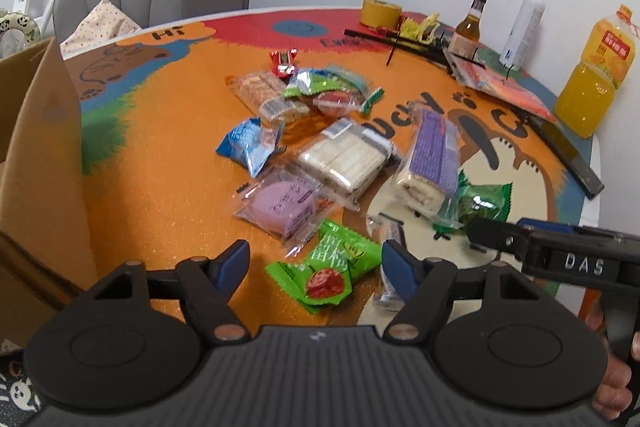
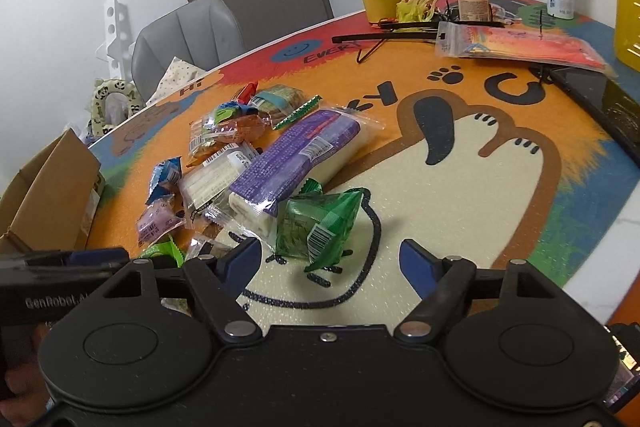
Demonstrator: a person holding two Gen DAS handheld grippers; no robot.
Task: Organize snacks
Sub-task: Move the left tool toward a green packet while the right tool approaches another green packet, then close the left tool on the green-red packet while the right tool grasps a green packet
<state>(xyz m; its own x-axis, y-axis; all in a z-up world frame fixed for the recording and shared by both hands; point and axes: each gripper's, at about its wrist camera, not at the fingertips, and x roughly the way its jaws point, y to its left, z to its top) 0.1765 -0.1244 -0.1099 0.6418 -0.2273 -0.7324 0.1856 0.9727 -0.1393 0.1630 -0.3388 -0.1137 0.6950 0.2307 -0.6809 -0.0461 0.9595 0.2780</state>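
Left gripper (image 1: 314,263) jaws spread over a crinkly green snack packet (image 1: 326,269), right gripper (image 2: 332,259) jaws spread, empty, cardboard box (image 1: 36,155) at surface's left edge, glossy wrapped snacks (image 1: 344,155) heaped mid-mat.

Glossy plastic snack wrappers (image 1: 344,155) lie beside a matt cardboard box (image 1: 40,131).

Snack packets (image 1: 320,147) are crowding the worktop's (image 1: 168,187) middle. Bare mat is lying open to their left, up to the cardboard box (image 1: 40,147) walling the left edge. Bottles (image 1: 468,27) and a black bar (image 1: 568,155) are blocking the far right.
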